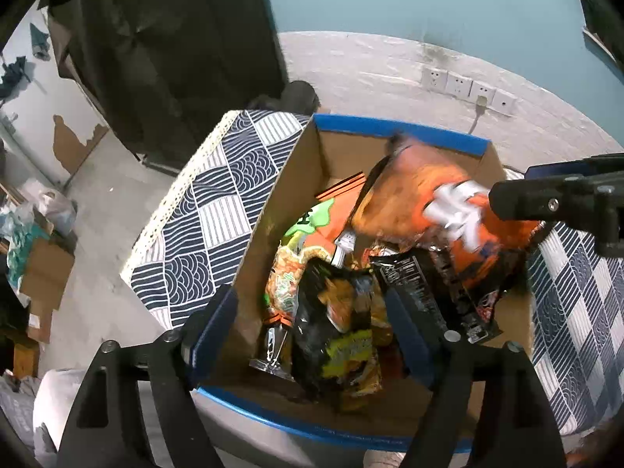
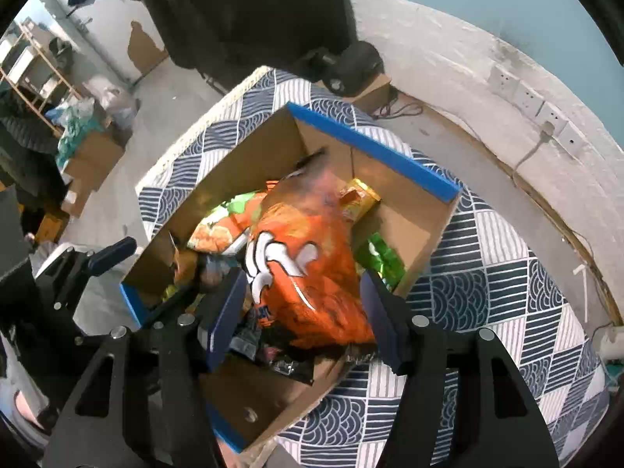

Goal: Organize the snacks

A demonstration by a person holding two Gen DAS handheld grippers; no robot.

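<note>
The orange bag (image 2: 308, 273) lies on top of the other snacks inside the box (image 2: 405, 230), blurred in both views, its white lettering facing up. Beneath and around it: a black bag (image 1: 339, 323) toward the box's near edge, a green-and-orange pack (image 1: 308, 230) by the left wall, a yellow pack (image 2: 358, 199) toward the far blue-taped edge and a green pack (image 2: 384, 261) by the right wall. The right gripper (image 2: 304, 312) hangs over the box with its fingers apart on either side of the orange bag; the pads are not seen pressing on it. The left gripper (image 1: 312, 323) hangs over the near end of the box, fingers wide apart, the black bag below the gap and not gripped. The box is brown cardboard with blue tape on its rim and stands on a tablecloth (image 2: 487, 284) of navy and white patterned squares with a pale trimmed edge. Past the table's left edge lies a bare grey floor (image 1: 105, 195) with cardboard cartons (image 1: 43, 273) and bags. The far wall (image 1: 390, 66) is rough white below and blue above, and carries a row of sockets (image 1: 468, 85), one with a plug in it. A dark curtain (image 1: 167, 50) hangs at the far left.
</note>
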